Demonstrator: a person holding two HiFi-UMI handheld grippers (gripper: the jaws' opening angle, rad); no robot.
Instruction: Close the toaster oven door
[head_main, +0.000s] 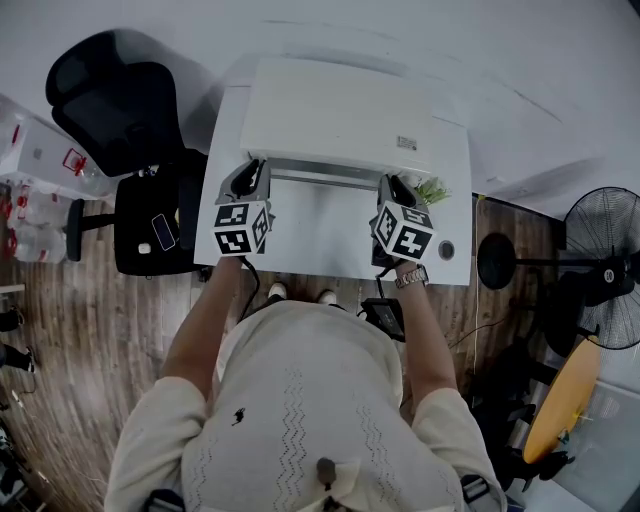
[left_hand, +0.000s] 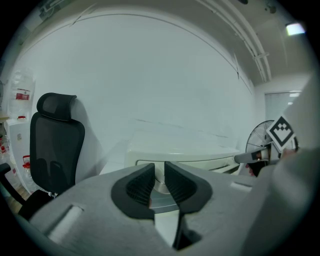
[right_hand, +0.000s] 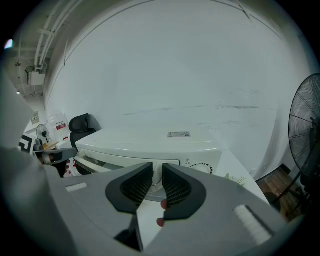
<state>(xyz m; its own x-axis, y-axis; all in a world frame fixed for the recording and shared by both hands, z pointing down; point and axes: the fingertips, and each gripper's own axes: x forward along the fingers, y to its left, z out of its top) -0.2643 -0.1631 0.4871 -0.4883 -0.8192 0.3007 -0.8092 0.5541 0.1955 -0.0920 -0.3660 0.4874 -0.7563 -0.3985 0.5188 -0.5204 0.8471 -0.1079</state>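
Note:
The white toaster oven (head_main: 340, 115) stands at the back of a white table (head_main: 455, 250). Its door (head_main: 320, 215) hangs open toward me, with a gap under the oven's top edge. My left gripper (head_main: 250, 172) is at the door's left end, my right gripper (head_main: 392, 185) at its right end. In the left gripper view the jaws (left_hand: 159, 175) stand close together, with the door's silvery edge (left_hand: 162, 202) between them and the oven (left_hand: 185, 150) behind. The right gripper (right_hand: 156, 180) grips the glossy door (right_hand: 147, 210) in the same way, in front of the oven (right_hand: 150, 142).
A black office chair (head_main: 110, 100) and a black stool with a phone (head_main: 163, 232) stand left of the table. A standing fan (head_main: 605, 265) and a round yellow table (head_main: 560, 400) are at the right. A small green sprig (head_main: 432, 190) lies by the oven's right end.

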